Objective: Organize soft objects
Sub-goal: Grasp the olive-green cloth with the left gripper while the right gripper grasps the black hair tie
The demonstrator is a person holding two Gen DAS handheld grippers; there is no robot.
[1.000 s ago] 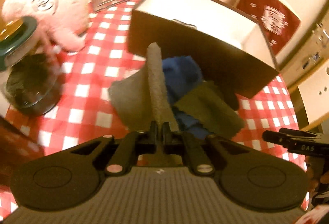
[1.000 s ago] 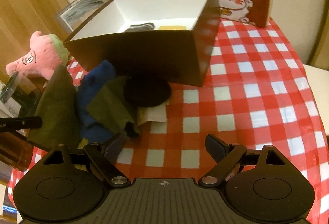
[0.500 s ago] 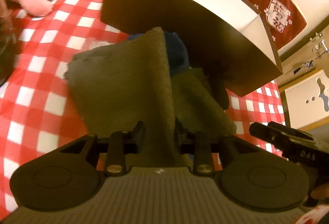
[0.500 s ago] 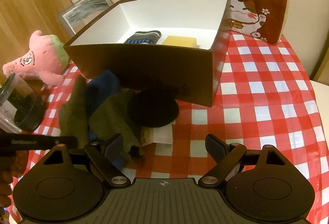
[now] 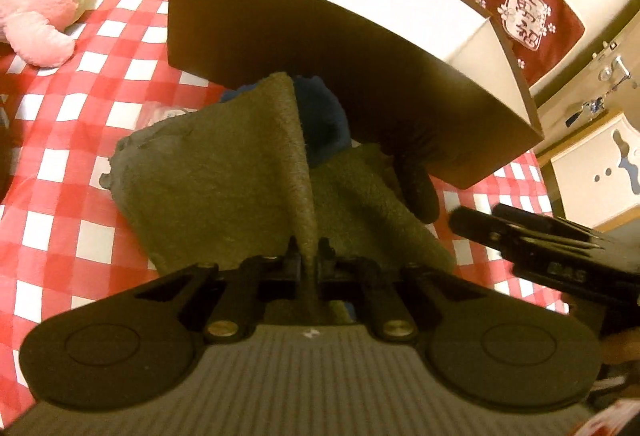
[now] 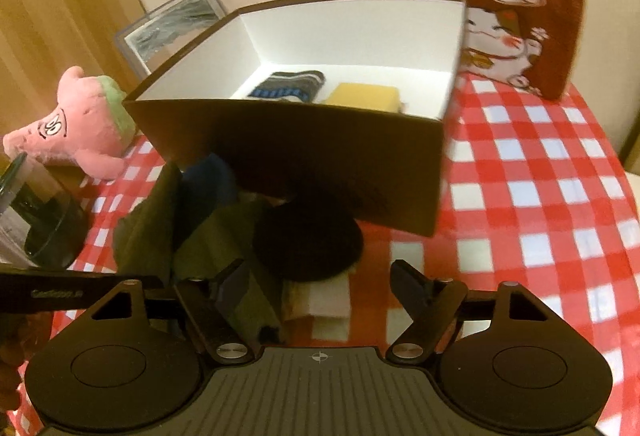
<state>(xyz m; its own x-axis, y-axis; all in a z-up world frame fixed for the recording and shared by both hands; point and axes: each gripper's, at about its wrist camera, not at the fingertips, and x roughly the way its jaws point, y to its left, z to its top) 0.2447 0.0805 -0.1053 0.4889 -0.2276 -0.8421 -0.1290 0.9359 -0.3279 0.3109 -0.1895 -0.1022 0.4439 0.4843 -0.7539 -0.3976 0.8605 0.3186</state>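
Your left tongs (image 5: 306,264) are pinching a fold of the olive-green felt cloth (image 5: 224,172), so it tents up in a ridge while the rest drapes onto the red-and-white checkered table (image 5: 80,140). It sits in the pile of soft stuff just in front of the dark brown cardboard box with the white inside (image 6: 304,140): a blue fuzzy cloth (image 5: 324,120) tucked behind the ridge, a second olive piece (image 5: 360,204) to its right, and a round black fabric thing (image 6: 308,240) touching the box's near wall.

Your right tongs (image 6: 318,288) are spread wide and hover over that same pile, gripping nothing. The left finger (image 6: 232,288) is over the olive cloth, the right finger over bare tablecloth.

Inside the box there's a striped dark folded sock (image 6: 288,86) and a yellow sponge-like block (image 6: 366,96) side by side against the far wall. A pink plush toy (image 6: 76,124) sits toward the table's left edge, well apart from the pile, with a dark glass jar (image 6: 44,224) near it.
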